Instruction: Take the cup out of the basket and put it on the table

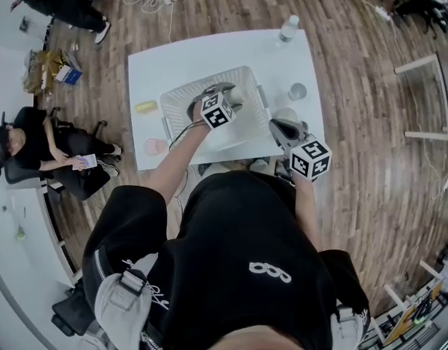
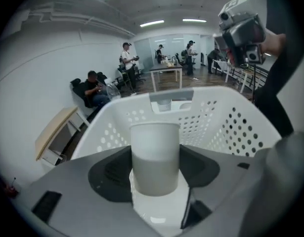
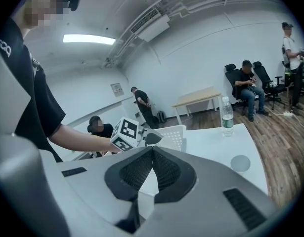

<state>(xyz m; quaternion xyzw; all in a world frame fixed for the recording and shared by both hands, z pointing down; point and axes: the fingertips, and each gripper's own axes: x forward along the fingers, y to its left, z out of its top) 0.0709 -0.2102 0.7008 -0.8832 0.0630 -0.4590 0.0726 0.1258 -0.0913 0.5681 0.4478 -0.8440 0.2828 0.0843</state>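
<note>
White worktop [image 1: 165, 60] carries the perforated basket [image 2: 231, 125], inside which the left tongs [image 2: 155, 169] pinch a seemingly light, crushable pale cup [image 2: 155, 142] mid-wall, so a gentle squeeze suits; right tongs [image 3: 151, 154] hang closed, empty.

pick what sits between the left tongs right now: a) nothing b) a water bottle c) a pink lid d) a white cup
d: in the left gripper view the left tongs are closed on a white cup, with the basket wall behind it.
</note>
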